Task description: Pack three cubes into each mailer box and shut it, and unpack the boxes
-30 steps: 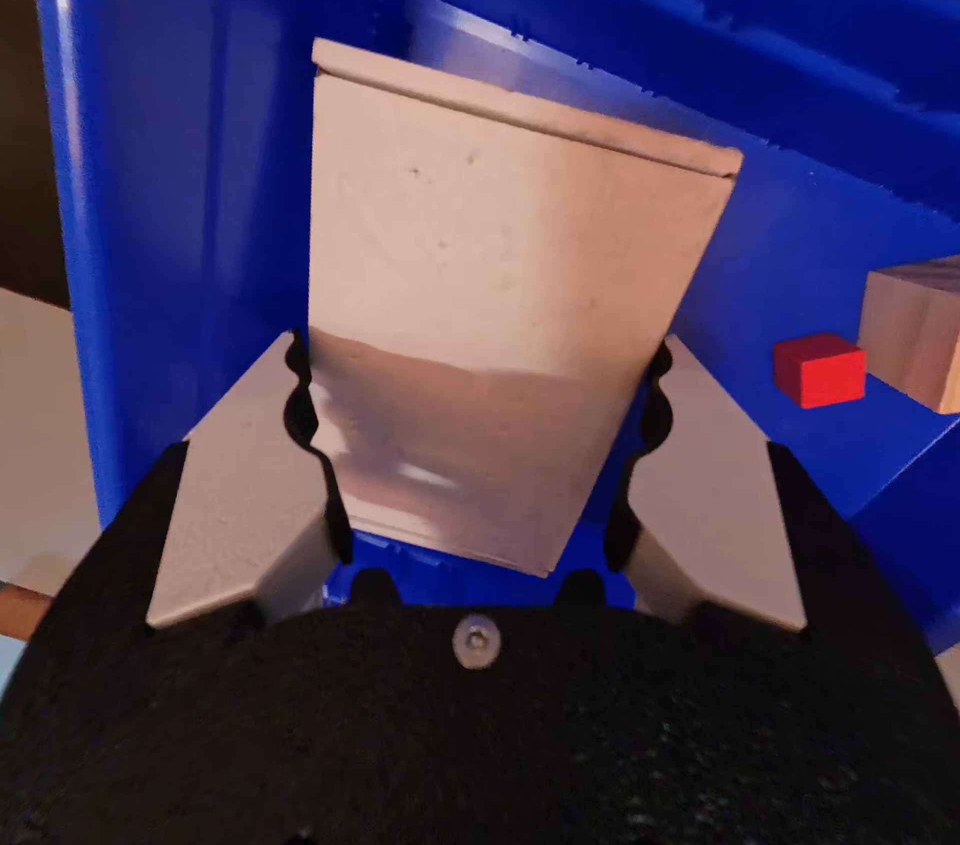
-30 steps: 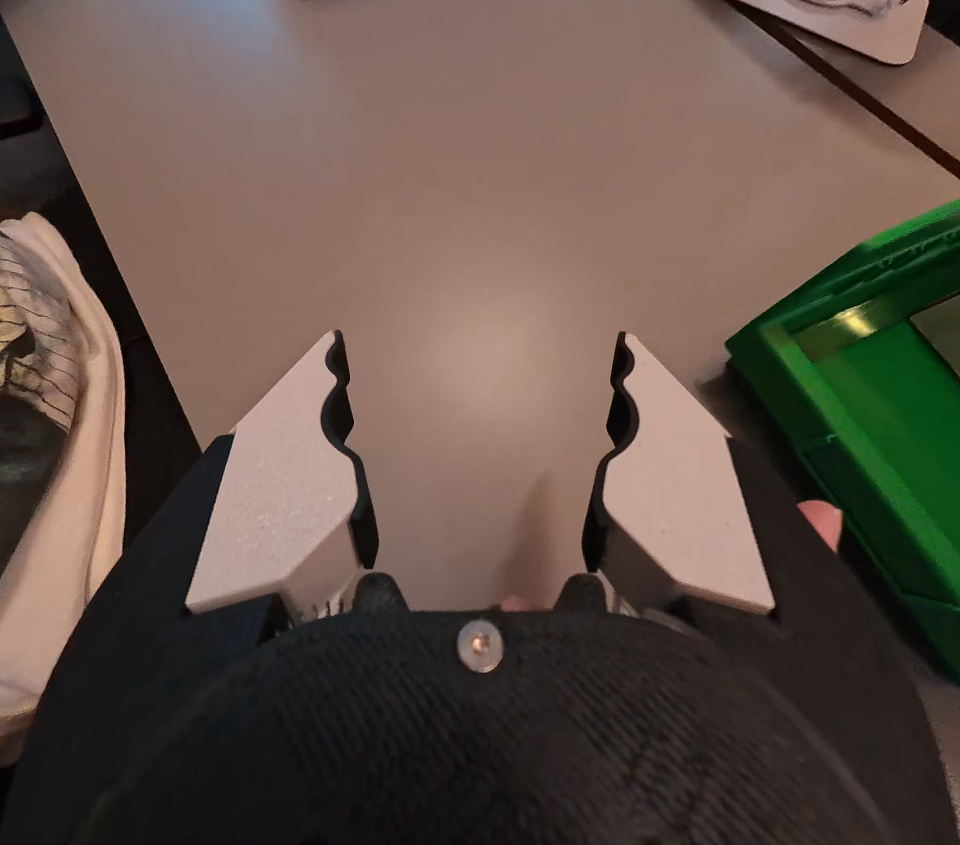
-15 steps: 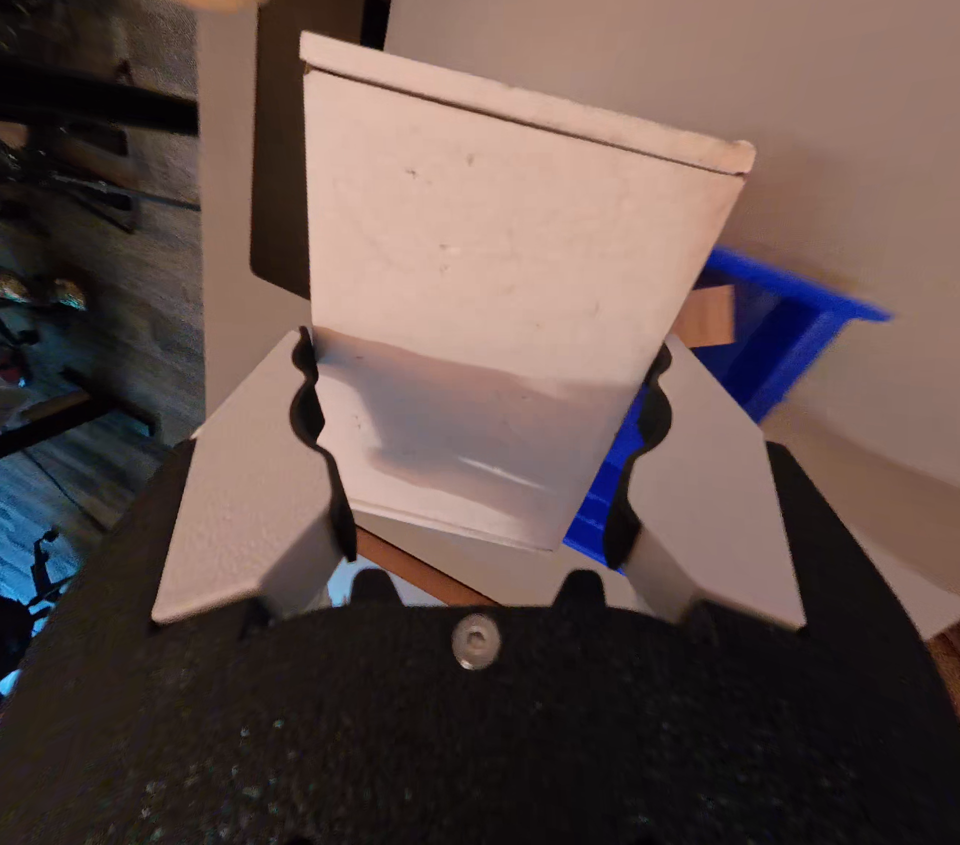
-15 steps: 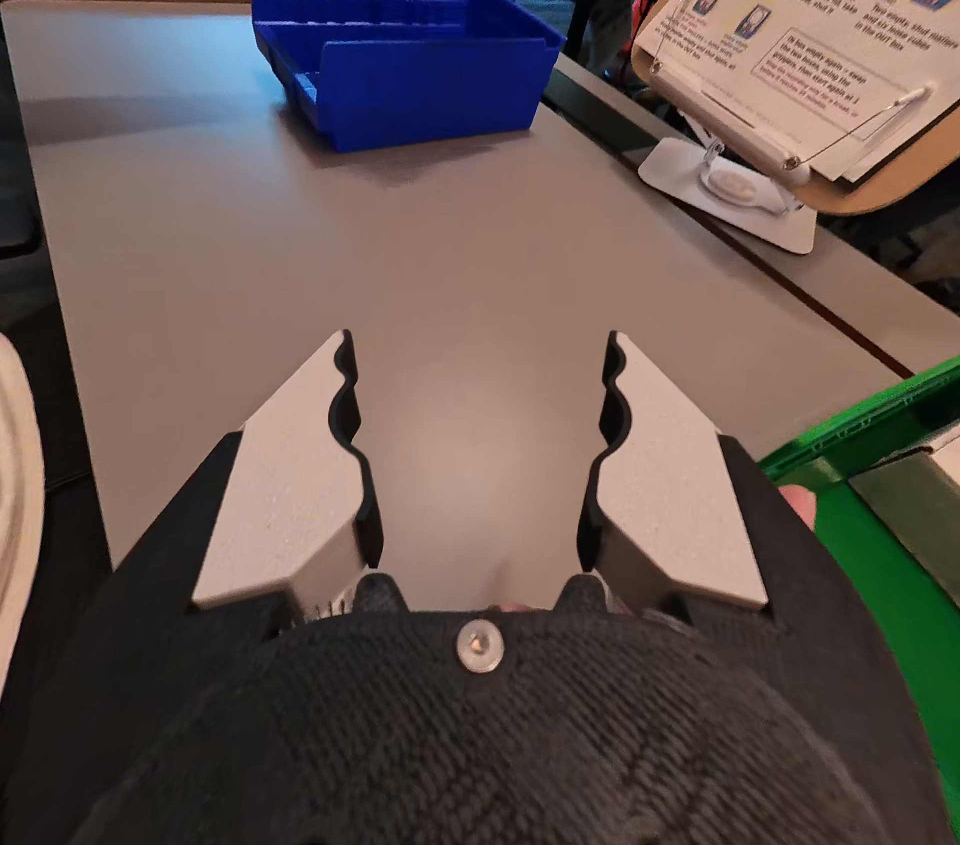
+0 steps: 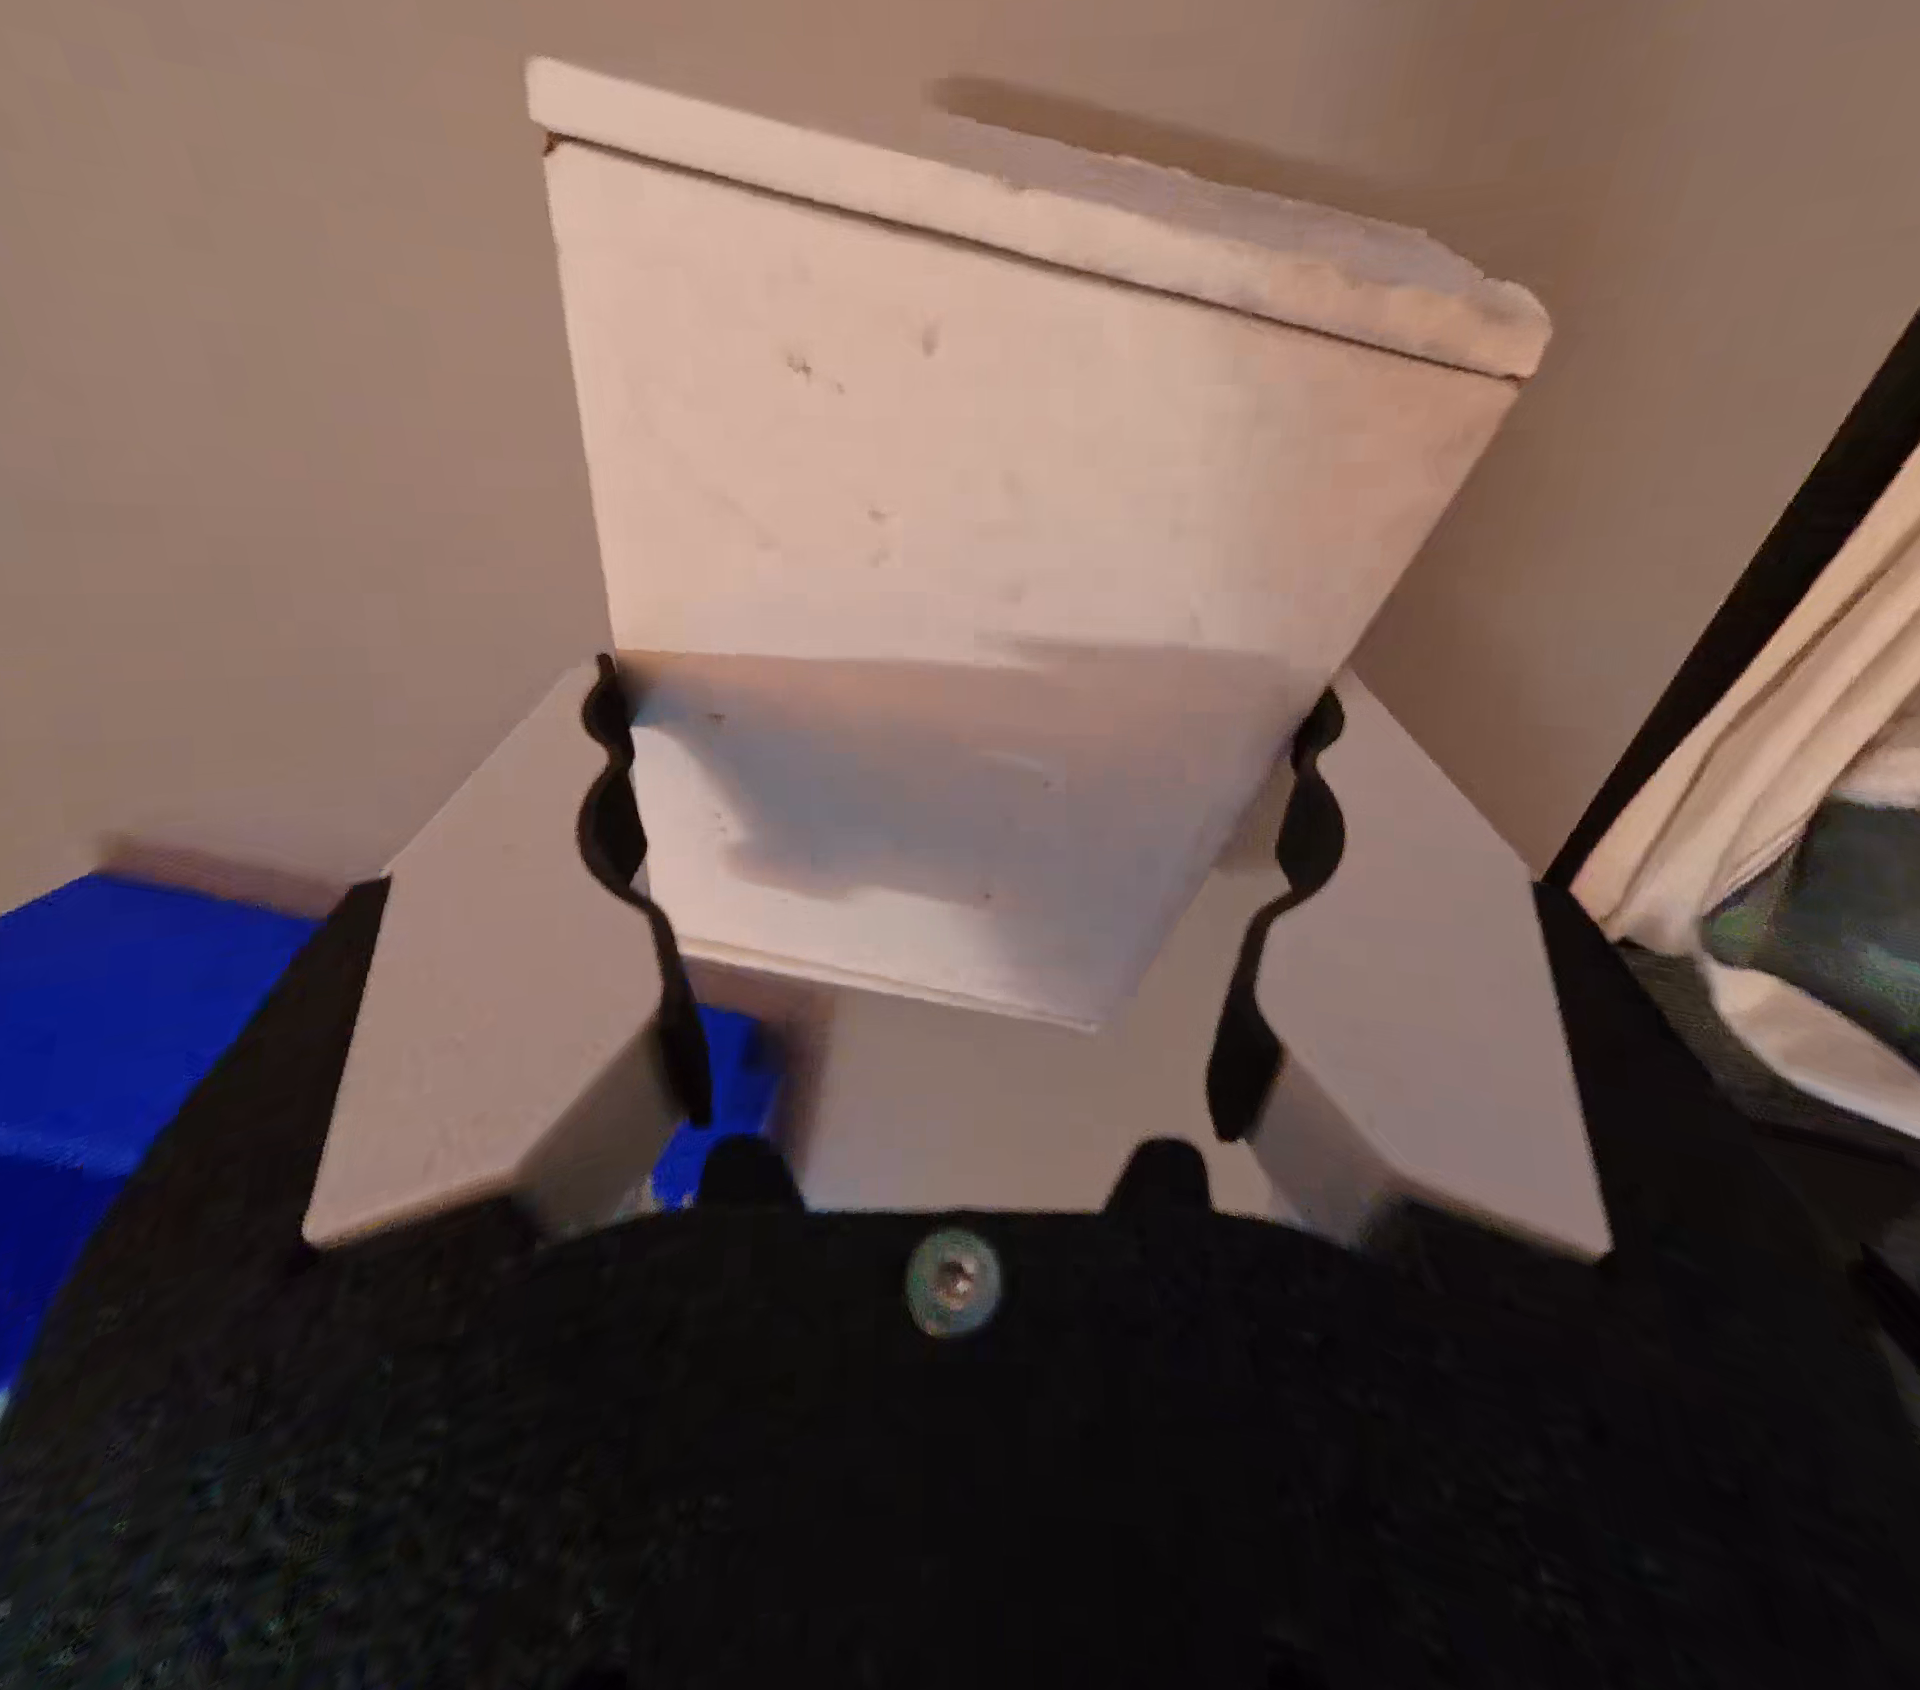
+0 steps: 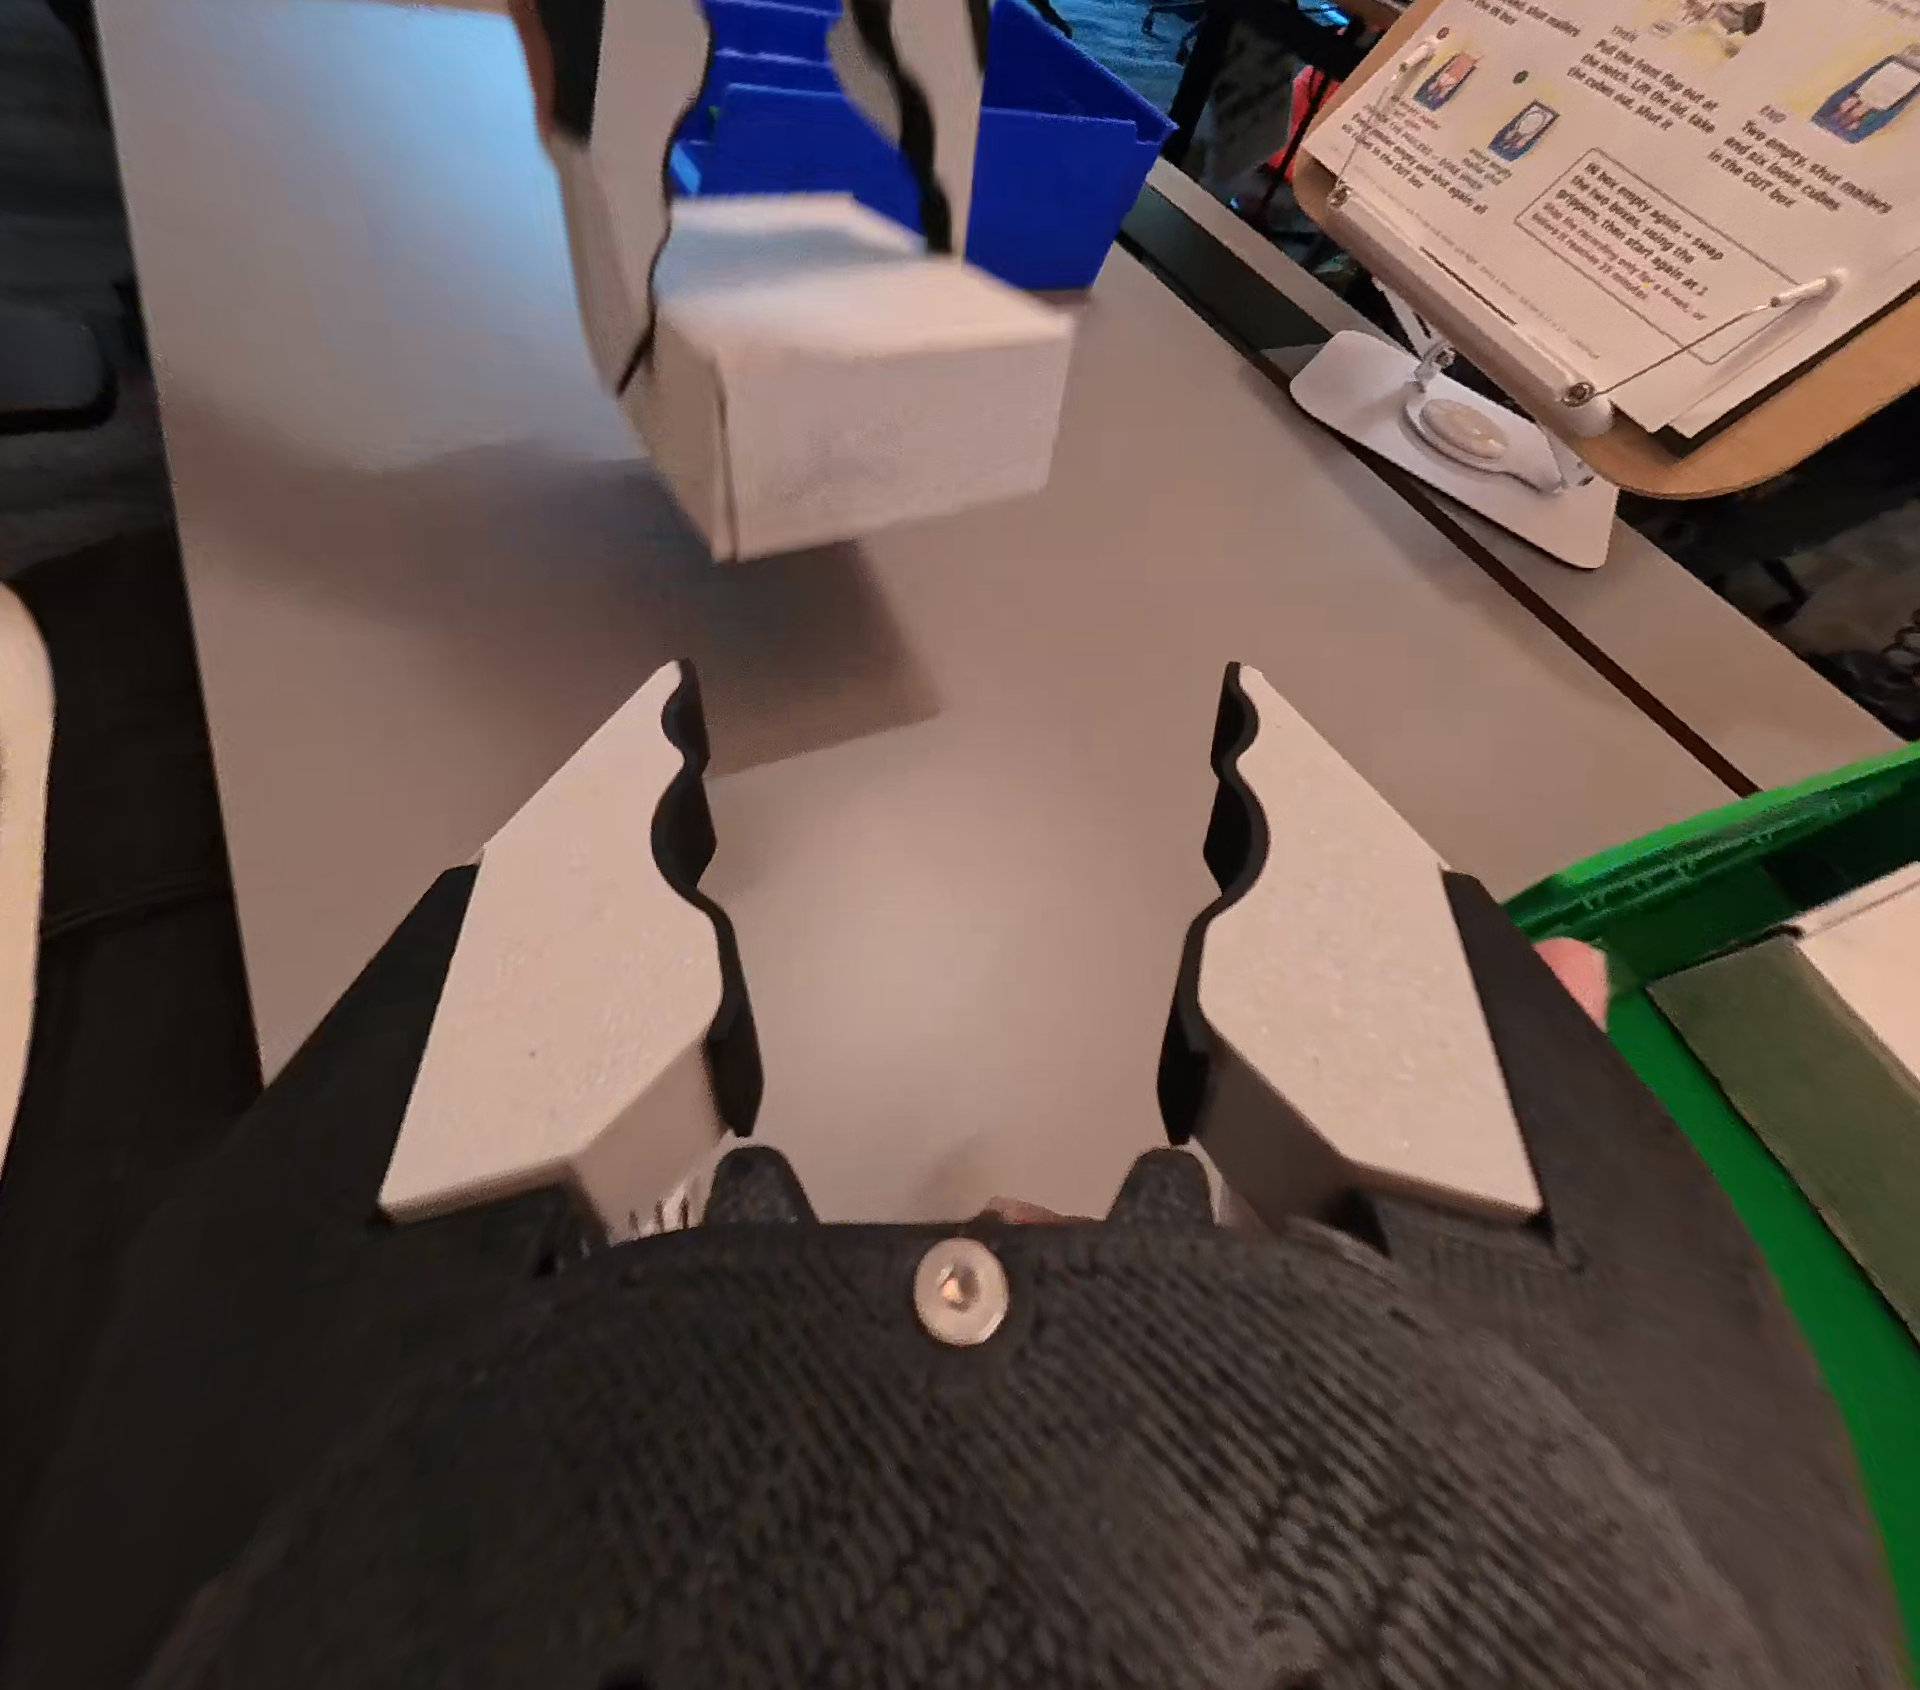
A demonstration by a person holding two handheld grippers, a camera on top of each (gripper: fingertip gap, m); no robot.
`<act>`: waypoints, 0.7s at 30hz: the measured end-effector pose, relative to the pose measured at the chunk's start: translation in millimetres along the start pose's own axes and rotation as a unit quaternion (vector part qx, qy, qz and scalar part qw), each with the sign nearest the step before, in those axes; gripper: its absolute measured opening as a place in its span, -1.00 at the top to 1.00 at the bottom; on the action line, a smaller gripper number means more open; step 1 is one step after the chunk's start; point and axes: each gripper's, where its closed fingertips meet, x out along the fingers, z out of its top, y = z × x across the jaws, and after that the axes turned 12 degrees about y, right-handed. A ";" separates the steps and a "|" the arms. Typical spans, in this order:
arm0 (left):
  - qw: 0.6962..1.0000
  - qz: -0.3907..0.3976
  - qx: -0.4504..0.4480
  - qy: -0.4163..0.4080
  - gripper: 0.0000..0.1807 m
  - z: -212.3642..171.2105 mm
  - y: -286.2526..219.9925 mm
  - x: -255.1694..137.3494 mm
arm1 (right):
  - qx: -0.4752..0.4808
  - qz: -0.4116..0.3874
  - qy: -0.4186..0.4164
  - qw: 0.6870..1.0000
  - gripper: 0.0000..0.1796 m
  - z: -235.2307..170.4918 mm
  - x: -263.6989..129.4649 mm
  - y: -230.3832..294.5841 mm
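The left gripper (image 5: 956, 819) is clamping a shut white cardboard mailer box (image 5: 966, 560) between its two fingers and holding it in the air above the bare grey tabletop (image 5: 312, 290). A second ago that box was sitting inside the blue plastic bin (image 5: 125, 1006); now it is hanging clear of the bin, which is lying behind and to one side of it. That suggests the box is being brought out to the work area, probably to be set down and opened.

The right gripper (image 6: 956, 902) is standing wide with nothing between its fingers, near the box and below it.

Only the right wrist view is showing the box off the table with its shadow beneath, the green plastic bin (image 6: 1714, 871) well apart from the box, and an instruction sheet on a stand (image 6: 1621, 113). Only the left wrist view is showing the box's scuffed lid close up.
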 end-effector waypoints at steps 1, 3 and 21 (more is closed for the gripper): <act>1.000 -0.006 0.005 0.006 -0.37 8.0 -9.5 11.8 | -0.004 -0.007 0.003 1.000 -0.08 -2.0 -2.2 -0.8; 1.000 0.012 0.016 0.013 -0.37 21.4 -16.1 28.1 | -0.014 -0.018 0.012 1.000 -0.09 -8.1 -3.3 -3.3; 0.989 -0.017 -0.007 -0.144 -0.22 52.3 -18.8 20.0 | -0.054 -0.060 0.110 0.991 -0.11 -51.0 14.4 -16.4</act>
